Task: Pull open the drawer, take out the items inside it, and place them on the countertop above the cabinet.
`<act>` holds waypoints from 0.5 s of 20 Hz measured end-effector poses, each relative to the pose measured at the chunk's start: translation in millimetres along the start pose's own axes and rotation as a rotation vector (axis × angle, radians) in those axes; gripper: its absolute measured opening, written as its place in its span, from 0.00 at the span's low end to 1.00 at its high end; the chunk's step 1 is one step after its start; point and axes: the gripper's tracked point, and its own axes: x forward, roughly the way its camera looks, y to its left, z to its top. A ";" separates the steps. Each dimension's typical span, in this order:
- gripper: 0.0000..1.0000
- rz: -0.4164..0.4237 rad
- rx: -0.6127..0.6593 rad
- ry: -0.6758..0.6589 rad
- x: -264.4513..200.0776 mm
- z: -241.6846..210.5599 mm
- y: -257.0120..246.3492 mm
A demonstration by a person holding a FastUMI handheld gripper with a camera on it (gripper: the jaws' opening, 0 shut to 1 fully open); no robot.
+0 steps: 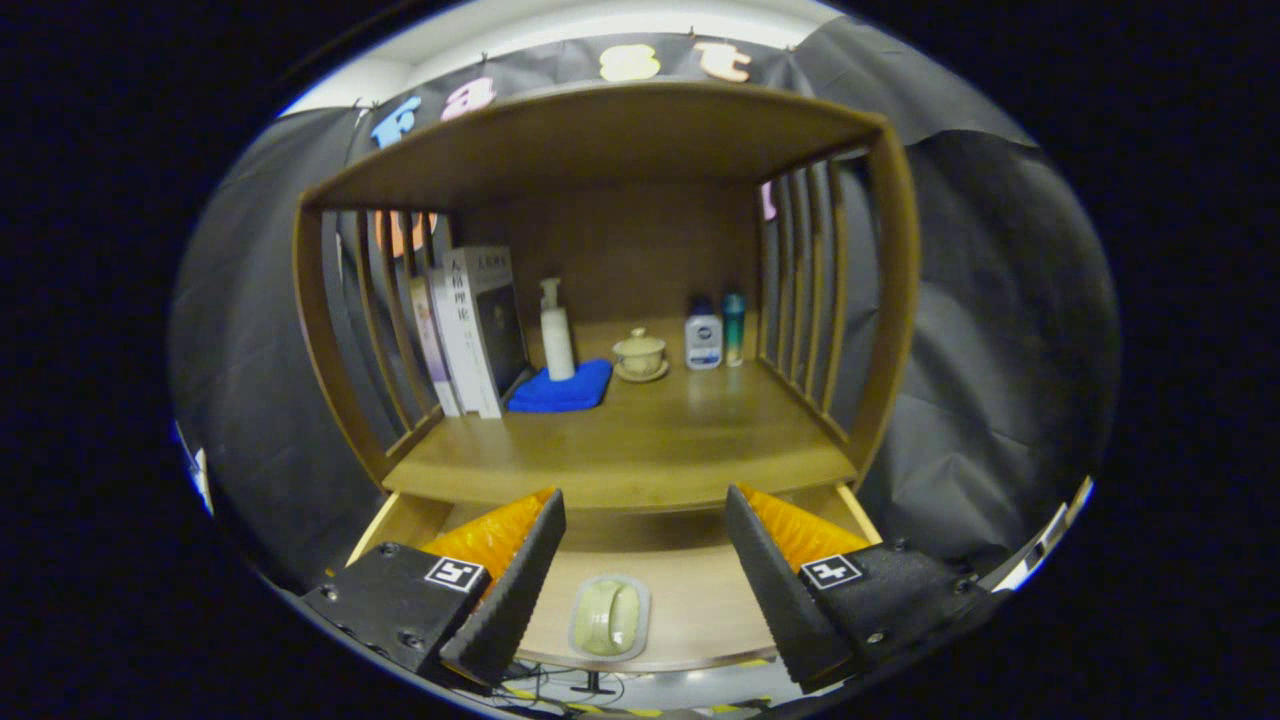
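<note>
The wooden drawer (690,610) under the countertop stands pulled out. On its floor lies a pale green bar in a clear oval wrapper (609,617), midway between my two fingers and a little below them. My gripper (640,575) hangs above the drawer with its fingers wide apart and nothing held. The countertop (640,450) of the cabinet lies just beyond the fingertips, bare along its front.
At the back of the countertop stand several books (470,330), a white pump bottle (556,340) on a blue cloth (563,390), a lidded tea bowl on a saucer (640,355), and two small bottles (716,335). Slatted wooden sides (800,290) and a wooden top enclose the shelf.
</note>
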 end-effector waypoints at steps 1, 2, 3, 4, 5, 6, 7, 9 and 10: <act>1.00 0.012 -0.013 0.052 11.9 -3.6 9.4; 1.00 0.017 -0.029 0.117 28.7 -13.2 16.8; 1.00 0.027 -0.045 0.201 41.0 -27.5 22.2; 1.00 0.039 -0.044 0.283 46.4 -42.4 27.6; 1.00 0.041 -0.044 0.366 51.7 -57.5 30.5; 0.99 0.040 -0.052 0.445 58.4 -75.8 29.6; 0.99 0.034 -0.052 0.509 62.4 -90.8 28.7; 0.89 0.019 -0.040 0.623 71.6 -117.9 30.4; 0.86 0.000 -0.029 0.660 75.4 -126.2 24.9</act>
